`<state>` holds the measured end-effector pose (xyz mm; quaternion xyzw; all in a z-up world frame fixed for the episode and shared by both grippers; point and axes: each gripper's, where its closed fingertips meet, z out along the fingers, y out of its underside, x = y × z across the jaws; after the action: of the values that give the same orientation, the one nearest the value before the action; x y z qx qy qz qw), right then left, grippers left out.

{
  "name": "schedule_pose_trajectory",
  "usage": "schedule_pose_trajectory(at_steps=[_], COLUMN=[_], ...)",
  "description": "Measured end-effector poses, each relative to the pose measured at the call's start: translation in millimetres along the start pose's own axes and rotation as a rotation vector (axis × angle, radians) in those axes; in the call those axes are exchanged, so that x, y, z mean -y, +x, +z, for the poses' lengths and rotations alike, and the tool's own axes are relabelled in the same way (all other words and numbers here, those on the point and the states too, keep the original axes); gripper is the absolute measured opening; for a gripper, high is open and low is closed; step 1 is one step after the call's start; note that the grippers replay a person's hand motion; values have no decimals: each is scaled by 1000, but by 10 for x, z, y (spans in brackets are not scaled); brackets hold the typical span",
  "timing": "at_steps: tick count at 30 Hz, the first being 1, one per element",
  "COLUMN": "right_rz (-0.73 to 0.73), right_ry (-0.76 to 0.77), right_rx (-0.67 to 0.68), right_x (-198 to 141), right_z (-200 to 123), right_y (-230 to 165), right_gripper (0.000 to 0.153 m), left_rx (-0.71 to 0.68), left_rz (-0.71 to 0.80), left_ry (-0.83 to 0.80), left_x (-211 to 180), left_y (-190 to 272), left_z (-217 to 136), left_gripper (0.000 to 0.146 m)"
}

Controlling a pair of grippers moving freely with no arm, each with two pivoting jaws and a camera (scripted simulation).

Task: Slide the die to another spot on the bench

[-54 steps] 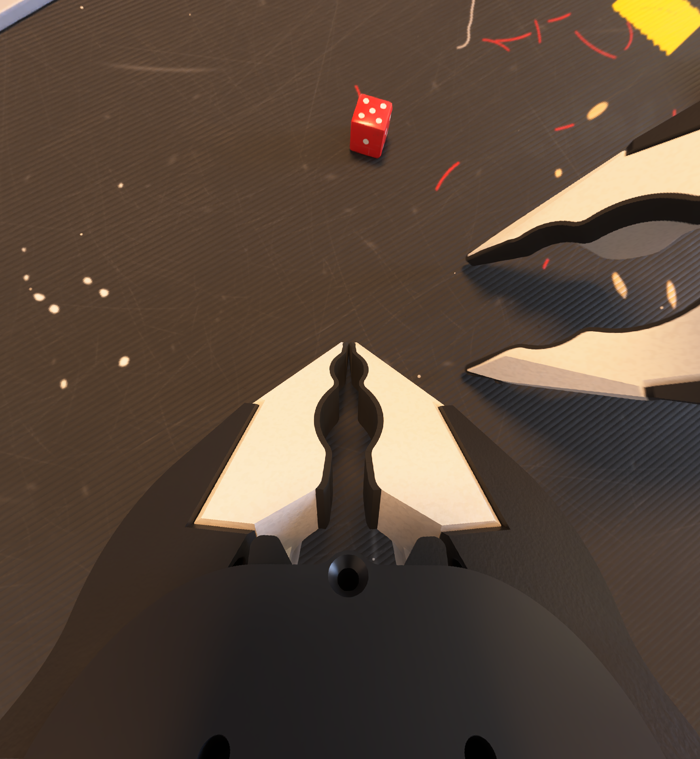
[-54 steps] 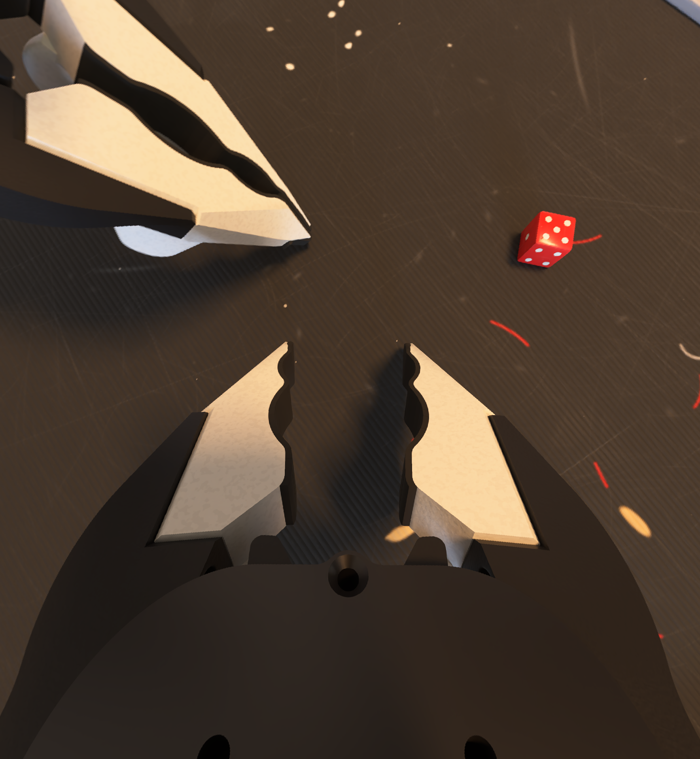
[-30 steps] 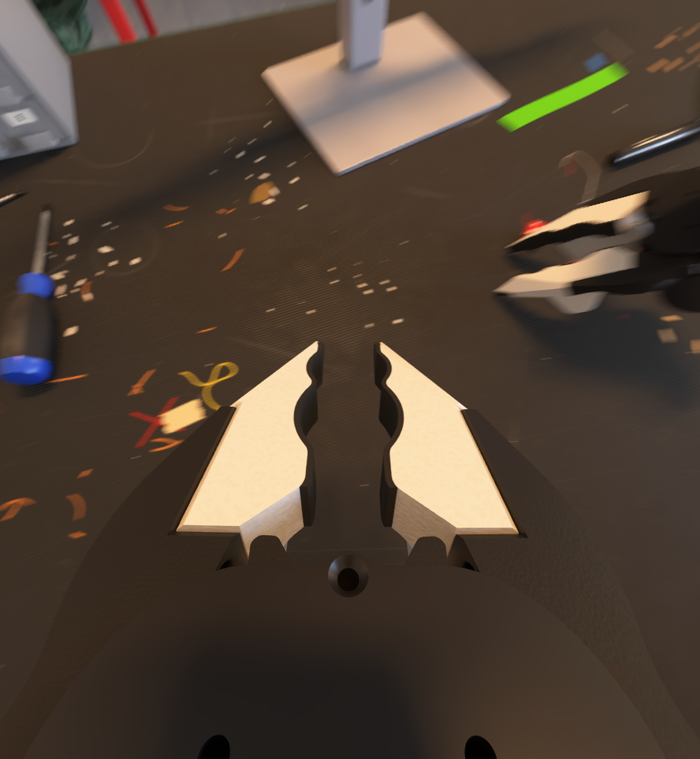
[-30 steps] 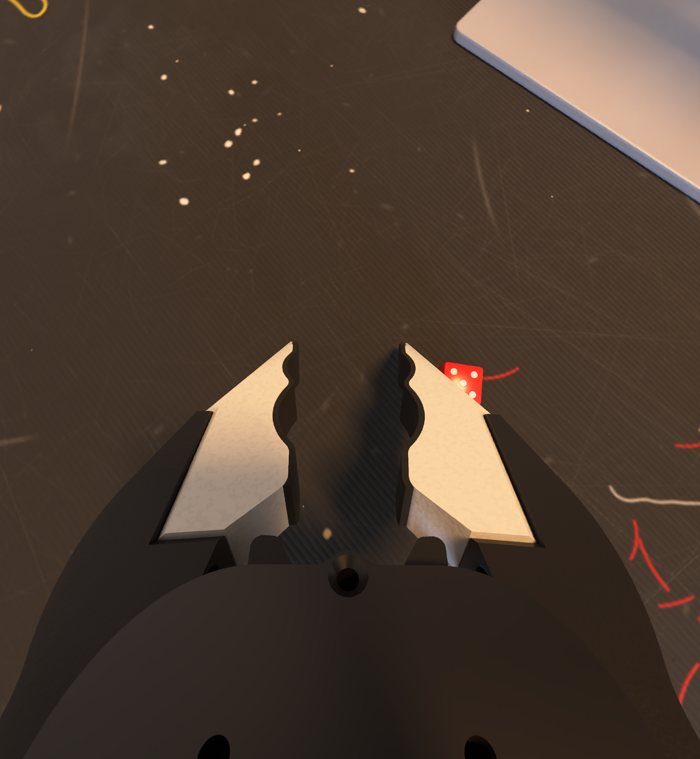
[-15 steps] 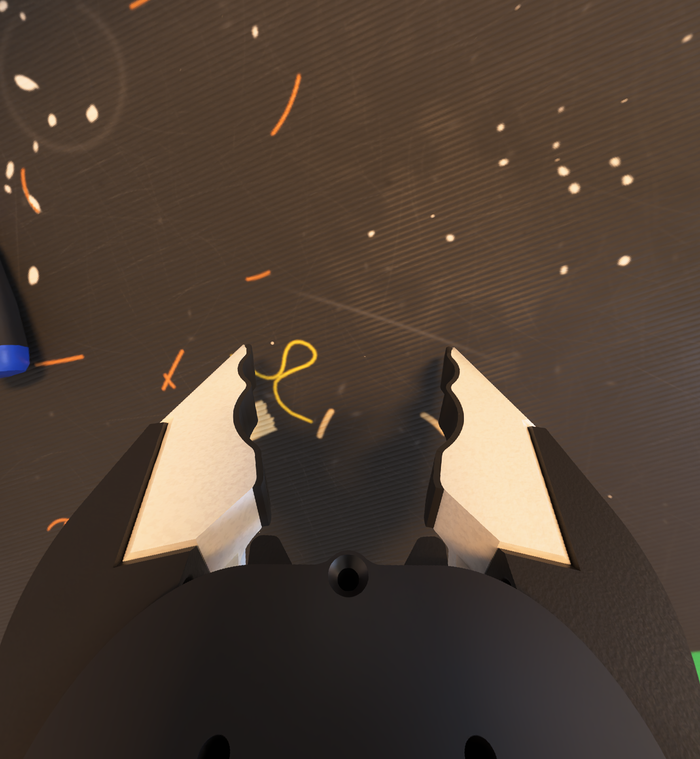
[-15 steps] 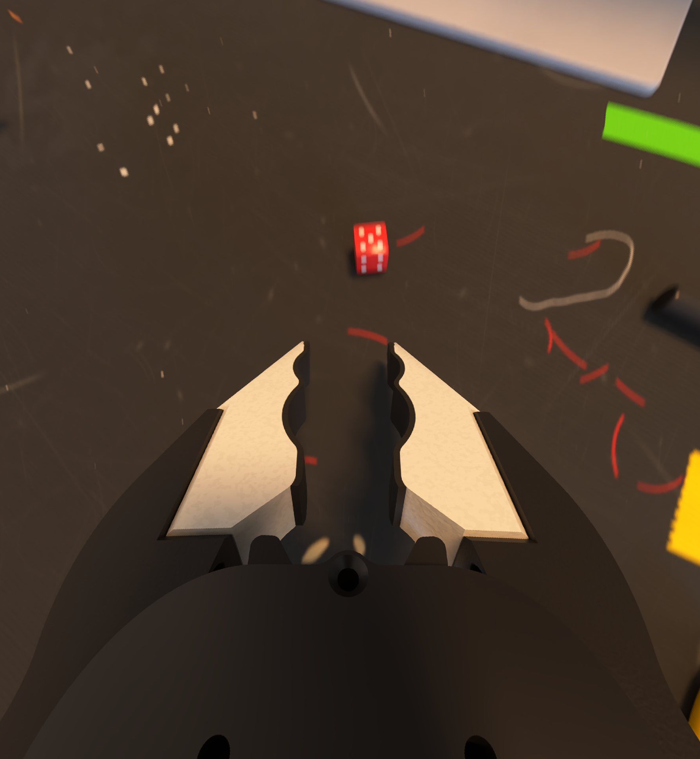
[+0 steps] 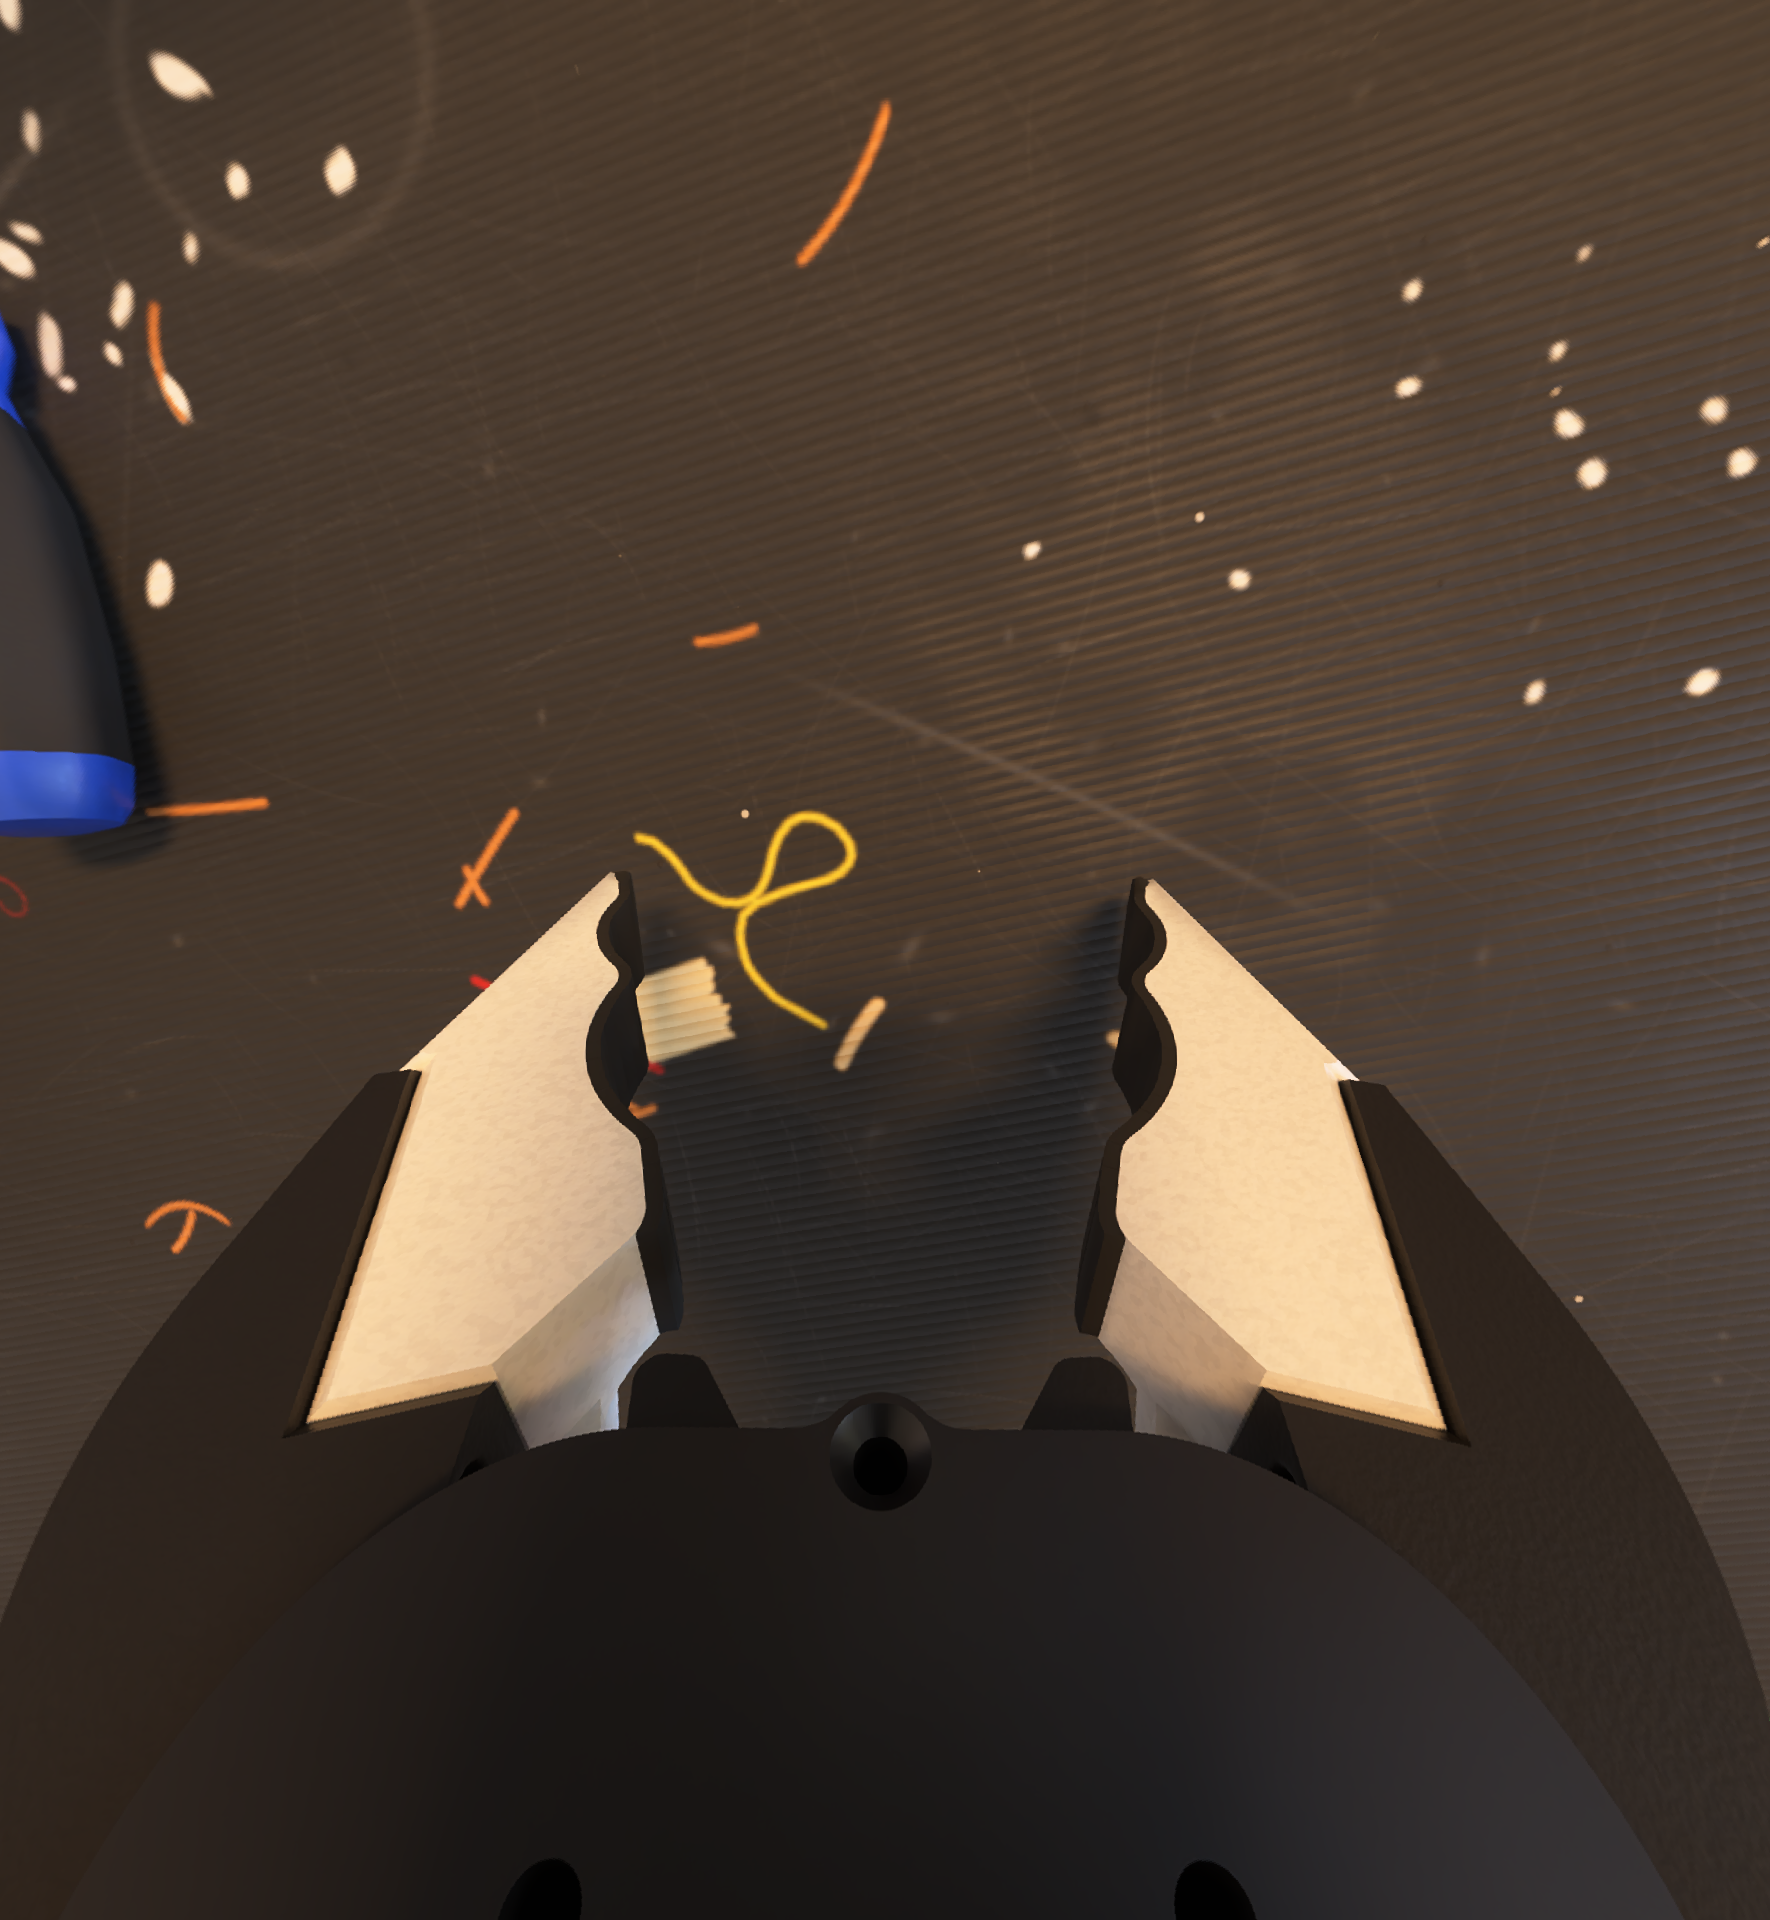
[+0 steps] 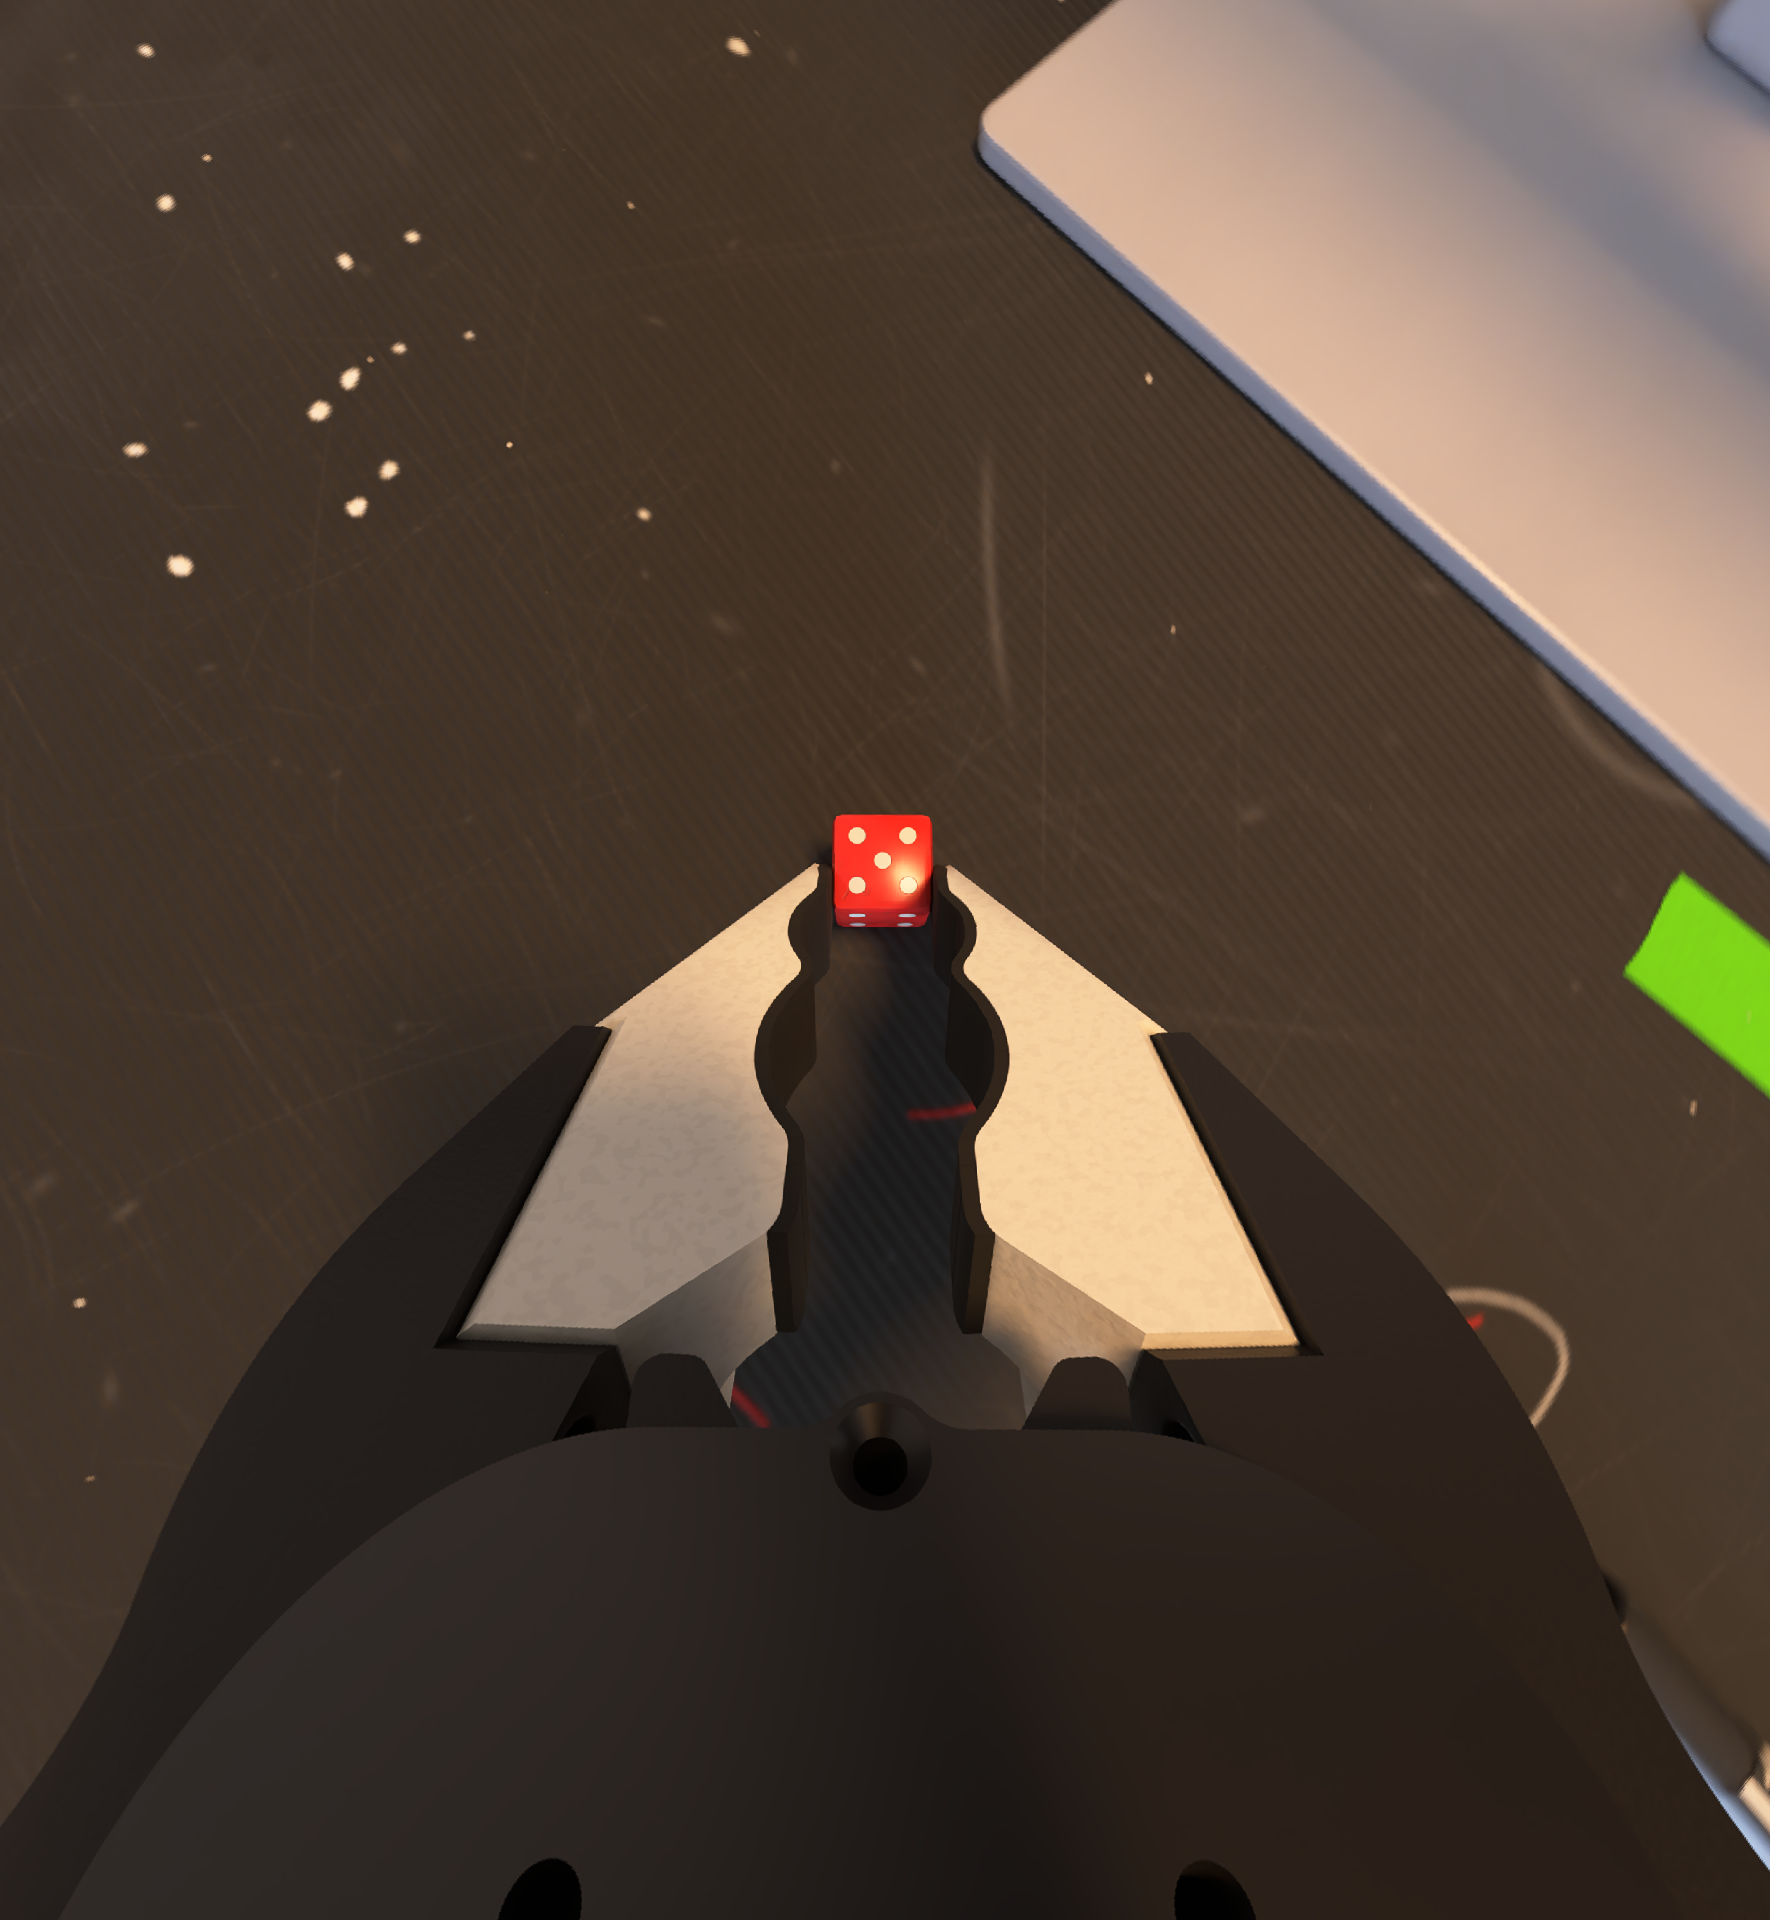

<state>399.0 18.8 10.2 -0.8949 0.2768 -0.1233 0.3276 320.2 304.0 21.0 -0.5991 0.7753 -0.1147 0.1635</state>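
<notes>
The red die with white pips sits on the dark bench, showing in the right wrist view only. My right gripper has its two fingertips pressed against the die's left and right sides, so it is shut on the die. My left gripper is wide open and empty, low over the bench above a yellow wire loop. The die does not show in the left wrist view.
A screwdriver's blue and black handle lies left of my left gripper, among orange and white scraps. A flat grey base plate lies at the upper right of the right wrist view, with a green strip below it.
My right gripper has moved up to the die and closed its fingertips on it. My left gripper has dropped a little closer to the bench and stays open.
</notes>
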Motion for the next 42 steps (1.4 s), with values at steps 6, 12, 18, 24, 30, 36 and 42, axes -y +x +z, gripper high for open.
schedule_pose_trajectory(at_steps=[6,12,18,24,30,36,42], right_rz=[-30,21,154,451,560,560,829], right_ry=[28,105,165,294,306,266,260], right_rx=[-21,-61,19,379,663,765,811], right_x=[93,-120,-290,188,688,759,624], right_z=[-174,-683,-1014,-1039,-859,-859,-703], right_y=[74,-168,-654,-1607,-2359,-2898,-3256], right_gripper=[44,47,49,51,42,35,35], left_rx=[-18,-23,-34,-56,-23,-14,-8], left_rz=[-22,-65,-104,-160,-150,-126,-132], left_ry=[0,15,37,68,100,95,107], left_x=[16,47,80,-20,-213,-562,-938], left_y=[23,20,0,31,59,115,249], left_z=[27,-28,-204,-390,-673,-929,-1065], left_gripper=[94,94,94,94,93,93,93])
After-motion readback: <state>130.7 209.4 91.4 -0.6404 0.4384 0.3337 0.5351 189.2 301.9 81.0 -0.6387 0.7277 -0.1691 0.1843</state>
